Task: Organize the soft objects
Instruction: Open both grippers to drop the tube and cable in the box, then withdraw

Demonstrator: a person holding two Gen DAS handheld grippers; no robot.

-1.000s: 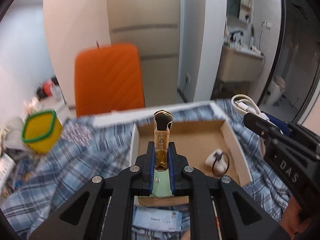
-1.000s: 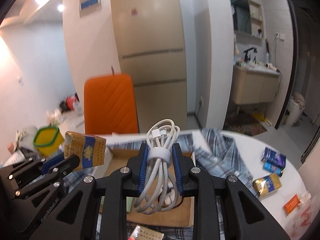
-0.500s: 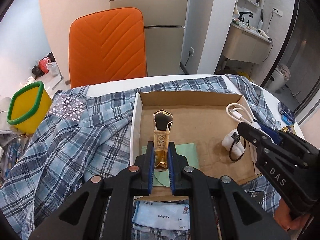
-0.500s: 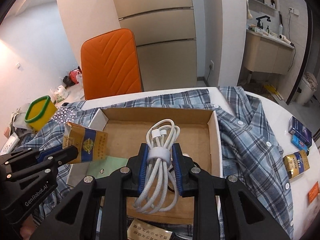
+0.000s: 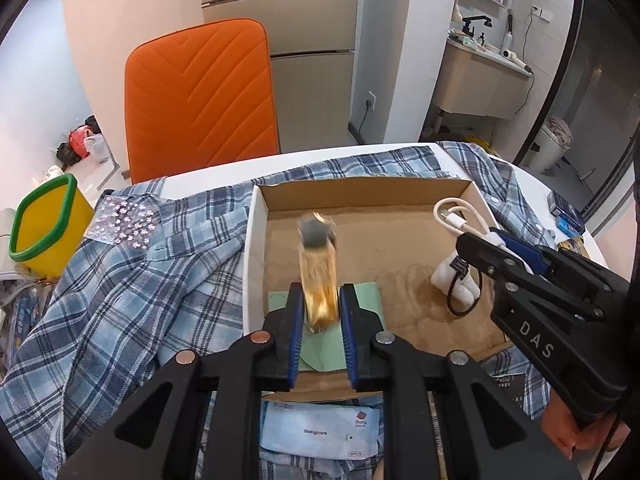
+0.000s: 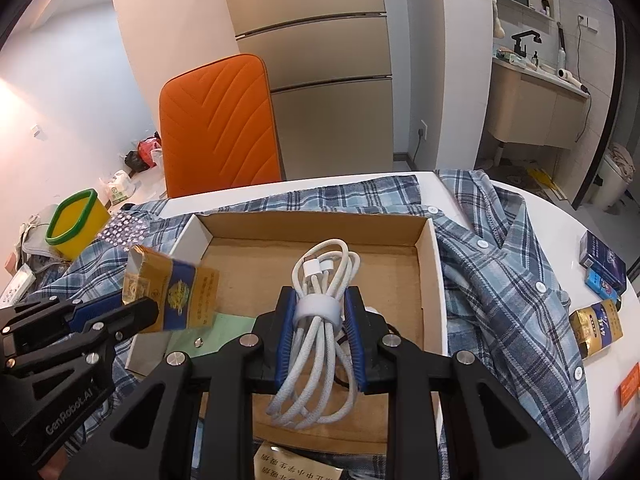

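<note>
Fingers of the left gripper (image 5: 320, 316) stand slightly apart around a blurred gold cigarette pack (image 5: 318, 268) (seemingly just let go) above the cardboard box (image 5: 256, 248); the right gripper (image 6: 320, 336) clamps the white cable bundle (image 6: 320, 312) over the box. Placing is in hand; next, lower and release the cable inside.

The shirt (image 6: 500, 288) is blue-and-white plaid, the chair (image 5: 200, 100) orange, the cable (image 6: 320, 320) white, the bin (image 5: 44, 224) yellow with green rim.
</note>
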